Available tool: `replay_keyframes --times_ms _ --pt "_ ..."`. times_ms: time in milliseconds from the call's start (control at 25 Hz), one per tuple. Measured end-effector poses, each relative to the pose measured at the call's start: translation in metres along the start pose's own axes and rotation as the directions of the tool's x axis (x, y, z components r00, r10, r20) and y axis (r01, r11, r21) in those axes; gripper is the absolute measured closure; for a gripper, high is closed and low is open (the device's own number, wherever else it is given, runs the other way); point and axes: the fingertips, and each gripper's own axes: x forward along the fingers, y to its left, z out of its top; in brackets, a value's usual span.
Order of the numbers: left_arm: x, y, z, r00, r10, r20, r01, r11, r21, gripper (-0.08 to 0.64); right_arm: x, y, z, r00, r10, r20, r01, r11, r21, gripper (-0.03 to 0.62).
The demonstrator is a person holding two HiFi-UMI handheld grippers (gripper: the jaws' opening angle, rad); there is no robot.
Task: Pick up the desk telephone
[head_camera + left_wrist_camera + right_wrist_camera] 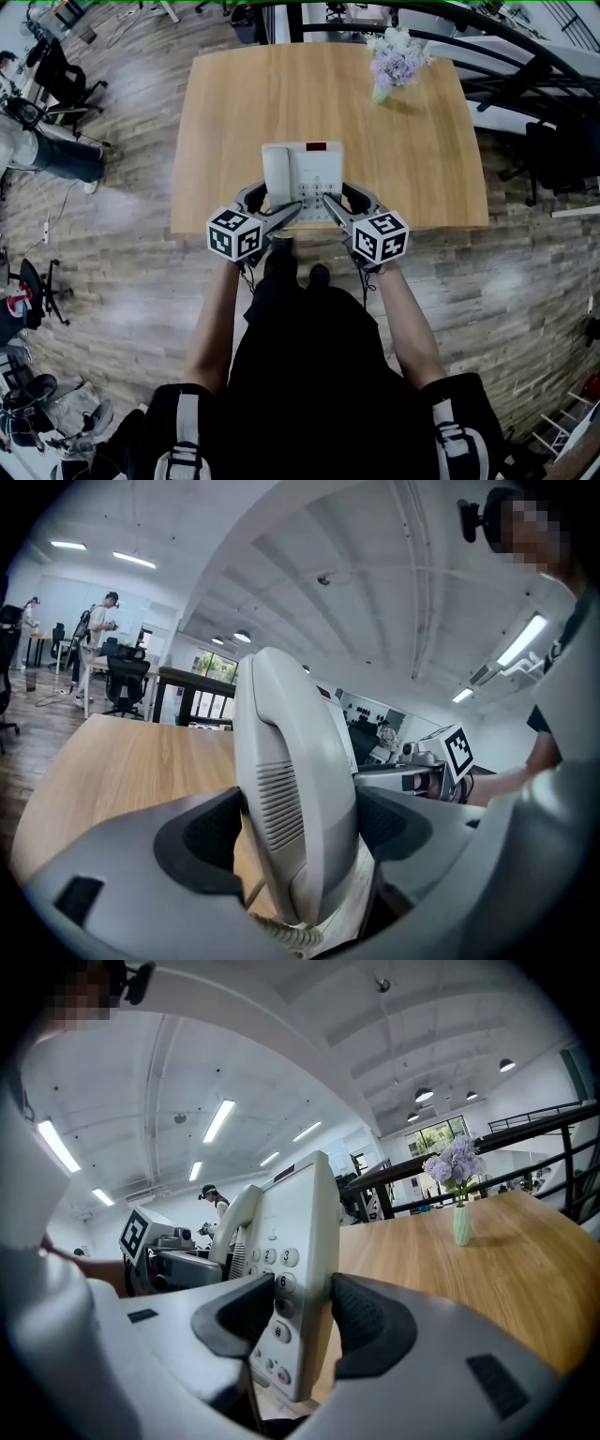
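A white desk telephone (302,176) sits at the near edge of the wooden table (234,103), its handset on the left and its keypad on the right. My left gripper (287,215) is shut on the phone's handset side. In the left gripper view the handset (292,789) fills the gap between the pads of the left gripper (298,832). My right gripper (331,205) is shut on the phone's right edge. In the right gripper view the keypad body (292,1232) stands clamped in the right gripper (302,1314). Whether the phone has left the tabletop I cannot tell.
A small vase of pale purple flowers (394,58) stands at the table's far right, also seen as the vase (460,1222) in the right gripper view. Office chairs (58,75) and desks ring the table on a wood floor. People stand far off, one person (99,621) at left.
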Motion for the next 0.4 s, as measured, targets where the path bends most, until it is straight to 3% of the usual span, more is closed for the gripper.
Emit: replay_keyframes --times_ms 400 --pt "-0.009 -0.019 -0.007 1.000 0.001 0.006 -0.001 1.000 0.004 0.169 -0.019 0.010 -0.009 1.000 -0.003 0.006 0.003 1.000 0.004 0.383"
